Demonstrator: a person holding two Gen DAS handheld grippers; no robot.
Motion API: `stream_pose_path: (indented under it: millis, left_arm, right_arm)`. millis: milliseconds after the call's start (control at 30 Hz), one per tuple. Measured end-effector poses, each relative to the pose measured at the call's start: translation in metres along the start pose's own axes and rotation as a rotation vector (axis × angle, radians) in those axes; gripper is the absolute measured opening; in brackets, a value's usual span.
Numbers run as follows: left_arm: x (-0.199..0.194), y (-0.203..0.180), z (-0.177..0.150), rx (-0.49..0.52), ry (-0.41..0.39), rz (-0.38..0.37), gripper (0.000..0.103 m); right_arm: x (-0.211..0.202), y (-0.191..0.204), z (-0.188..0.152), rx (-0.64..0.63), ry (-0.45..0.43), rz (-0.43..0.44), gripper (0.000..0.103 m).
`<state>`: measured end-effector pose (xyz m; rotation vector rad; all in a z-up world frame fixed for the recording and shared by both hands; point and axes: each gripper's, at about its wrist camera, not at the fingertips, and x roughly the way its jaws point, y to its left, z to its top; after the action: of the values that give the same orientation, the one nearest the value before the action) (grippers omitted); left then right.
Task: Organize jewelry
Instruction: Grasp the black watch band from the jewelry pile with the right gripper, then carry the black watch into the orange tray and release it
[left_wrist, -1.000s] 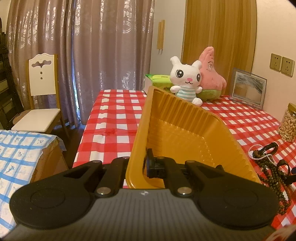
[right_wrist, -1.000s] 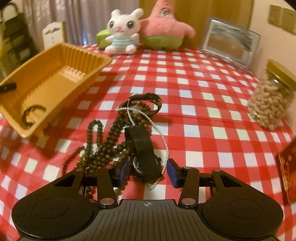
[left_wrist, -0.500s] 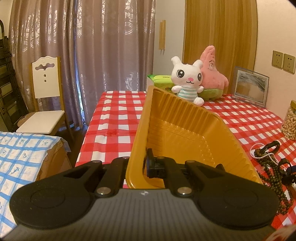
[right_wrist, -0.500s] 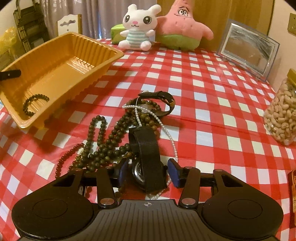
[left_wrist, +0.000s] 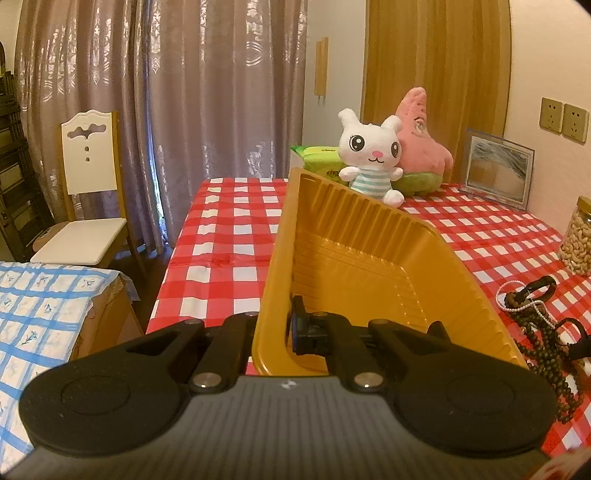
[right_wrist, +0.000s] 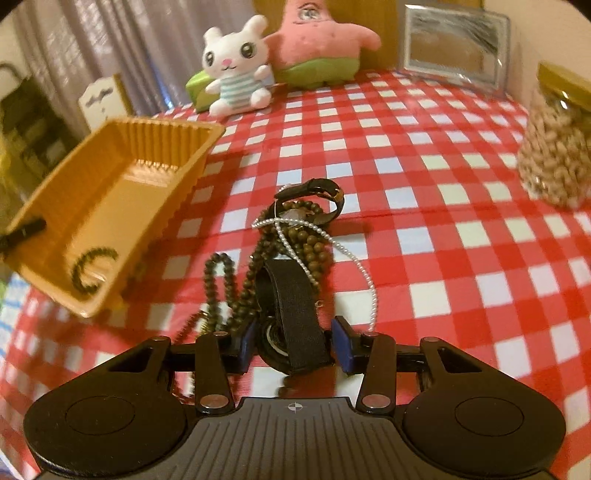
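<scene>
My left gripper (left_wrist: 275, 332) is shut on the near wall of the orange tray (left_wrist: 369, 258), which is tipped up off the red checked cloth. A dark bead bracelet (right_wrist: 92, 269) lies in the tray (right_wrist: 110, 192). My right gripper (right_wrist: 293, 343) points down at the jewelry pile. Its blue pads press on both sides of a black-strap watch (right_wrist: 291, 317). Brown bead strands (right_wrist: 236, 280), a thin pearl string (right_wrist: 354, 254) and a second dark watch (right_wrist: 321, 199) lie tangled just beyond it. In the left wrist view that pile (left_wrist: 535, 314) lies to the right of the tray.
A jar of nuts (right_wrist: 554, 147) stands at the right. Plush toys (right_wrist: 236, 70) and a picture frame (right_wrist: 454, 55) line the far side. Left of the table are a white chair (left_wrist: 88, 192) and a blue checked cloth (left_wrist: 37, 314).
The right wrist view has rolled, so the table now slants. The right jaws have narrowed slightly around the watch. The left gripper and tray have barely shifted.
</scene>
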<state>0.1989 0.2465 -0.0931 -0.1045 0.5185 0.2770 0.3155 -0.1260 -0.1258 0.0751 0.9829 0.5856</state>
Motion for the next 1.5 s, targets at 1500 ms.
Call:
stream_pose_path:
  millis: [1500]
  left_arm:
    - [0.007,0.000,0.001,0.021,0.015,-0.045,0.004]
  right_arm:
    - [0.057,0.157,0.036,-0.013,0.014,0.289,0.055]
